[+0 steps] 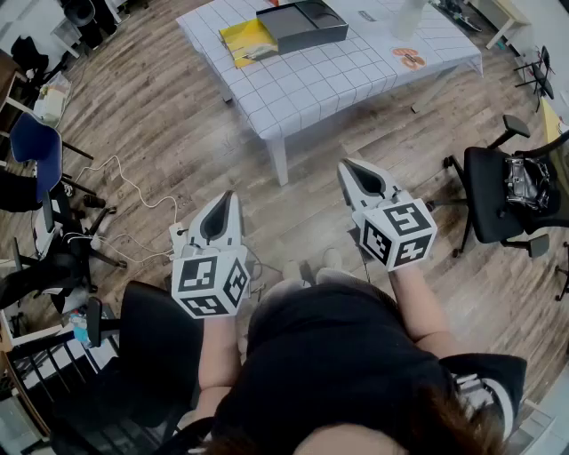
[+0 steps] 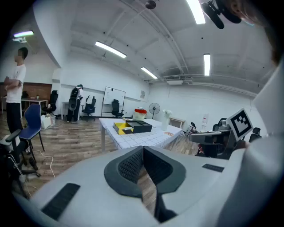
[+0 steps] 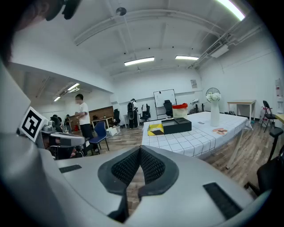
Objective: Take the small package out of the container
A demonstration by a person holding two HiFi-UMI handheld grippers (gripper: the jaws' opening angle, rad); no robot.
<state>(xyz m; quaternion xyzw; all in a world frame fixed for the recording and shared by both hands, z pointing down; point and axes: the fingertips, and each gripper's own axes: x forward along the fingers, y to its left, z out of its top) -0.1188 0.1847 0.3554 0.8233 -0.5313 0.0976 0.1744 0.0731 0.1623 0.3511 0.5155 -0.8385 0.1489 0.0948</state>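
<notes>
Step in hand, as judged: approach, with nothing yet reached. The left gripper (image 1: pixel 228 201) and right gripper (image 1: pixel 349 171) both have jaws pressed together on nothing and hang over the floor, well apart from the table (image 1: pixel 311 84). The dark container (image 1: pixel 302 25) sits near the tabletop's left edge, the package too small to tell; next, walk up and spread 1 gripper's jaws.

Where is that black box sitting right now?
The black box sits on the white gridded table at the top of the head view, with a yellow item beside it on that view's left.
</notes>
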